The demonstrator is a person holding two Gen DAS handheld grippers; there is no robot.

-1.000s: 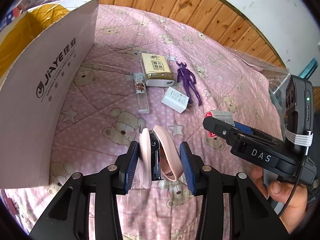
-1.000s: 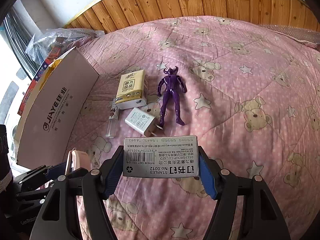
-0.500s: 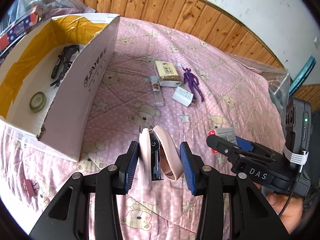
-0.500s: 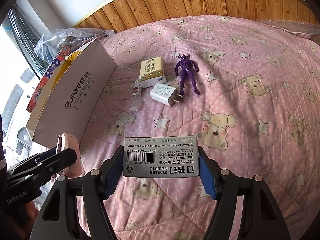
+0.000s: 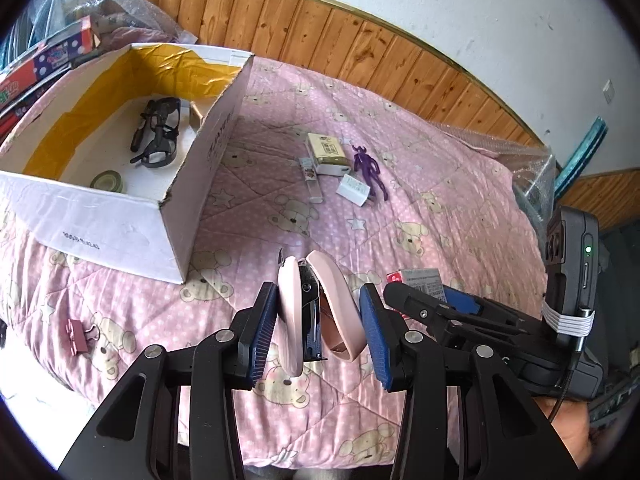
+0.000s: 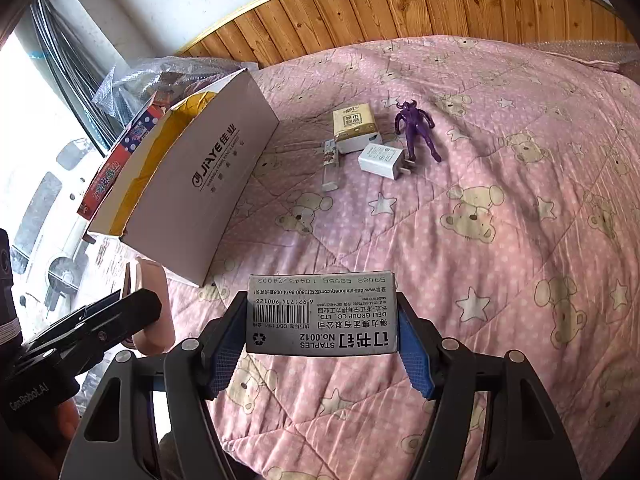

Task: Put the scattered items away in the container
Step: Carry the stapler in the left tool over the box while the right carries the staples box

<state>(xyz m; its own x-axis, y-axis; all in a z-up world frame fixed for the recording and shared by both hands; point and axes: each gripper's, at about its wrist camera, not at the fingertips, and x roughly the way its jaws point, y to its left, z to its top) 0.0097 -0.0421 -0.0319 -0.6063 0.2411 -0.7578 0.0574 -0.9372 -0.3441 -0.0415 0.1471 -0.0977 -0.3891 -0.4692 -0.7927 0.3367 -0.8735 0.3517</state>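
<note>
Home bedroom, bed with a pink teddy-bear quilt (image 6: 500, 208), wood-panelled wainscot (image 5: 360, 44) under a white plaster wall (image 5: 460, 4), window (image 6: 48, 184) at one side, bubble-wrap bags (image 5: 100, 4) heaped by the bed

Bedspread (image 6: 500, 128): pink, white dots, cream bears and stars. Cardboard box (image 5: 120, 220): white outside, yellow lining. Stapler (image 5: 316, 312): pale pink shell, dark metal core. Staple box (image 6: 322, 314): grey, black print, barcode. Toy figure (image 6: 416, 128): purple. Charger (image 6: 380, 160): white. Binder clip (image 5: 78, 334): dusky pink. Claw pads (image 6: 414, 356): blue on black.
</note>
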